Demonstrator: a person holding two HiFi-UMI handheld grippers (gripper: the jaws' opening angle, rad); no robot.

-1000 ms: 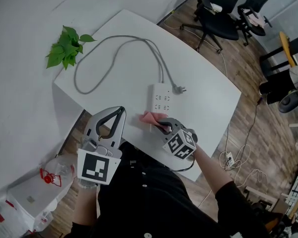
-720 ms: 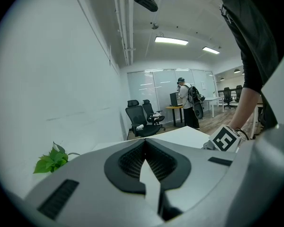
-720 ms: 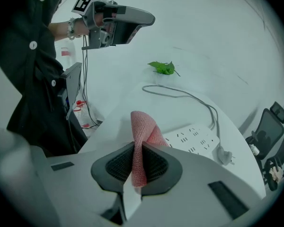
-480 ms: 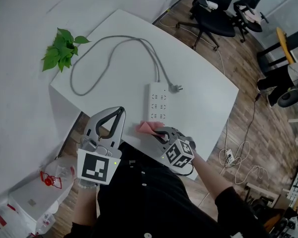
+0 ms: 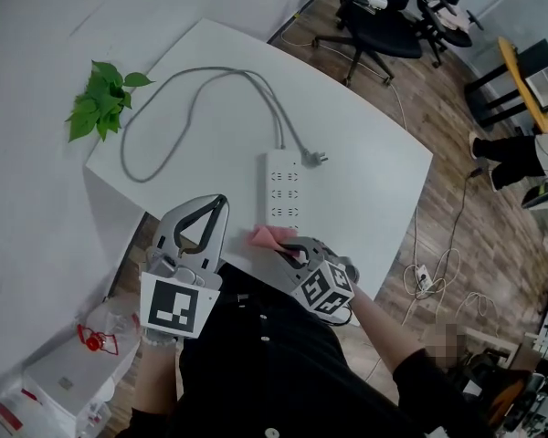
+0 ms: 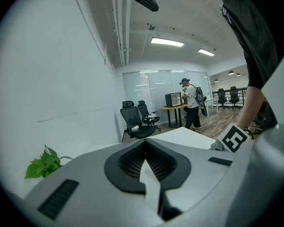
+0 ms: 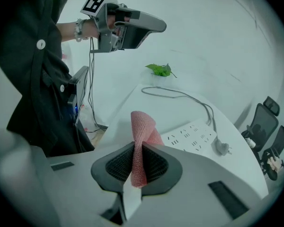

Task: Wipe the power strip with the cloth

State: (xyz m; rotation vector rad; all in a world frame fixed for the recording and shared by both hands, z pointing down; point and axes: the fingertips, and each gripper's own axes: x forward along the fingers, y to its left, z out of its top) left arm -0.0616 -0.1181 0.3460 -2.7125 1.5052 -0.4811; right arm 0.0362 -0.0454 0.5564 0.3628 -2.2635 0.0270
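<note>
Cloth [image 5: 267, 236] pinched in right tongs [image 5: 289, 245] near power strip [image 5: 283, 188]; left tongs [image 5: 220, 200] closed, empty.

Strip [image 5: 284, 189]: white, flat on table [image 5: 374, 167].
Cloth [image 5: 270, 237]: pink, pinched by right hand-held gripper [image 5: 290, 246], near strip's end.

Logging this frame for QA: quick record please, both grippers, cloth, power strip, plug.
left gripper: shut, empty, held away from the strip
right gripper: shut on the cloth
cloth: pink, pinched between the fingers, near the strip's near end
power strip: white, flat on the table
plug: loose on the table beside the strip's far end
</note>
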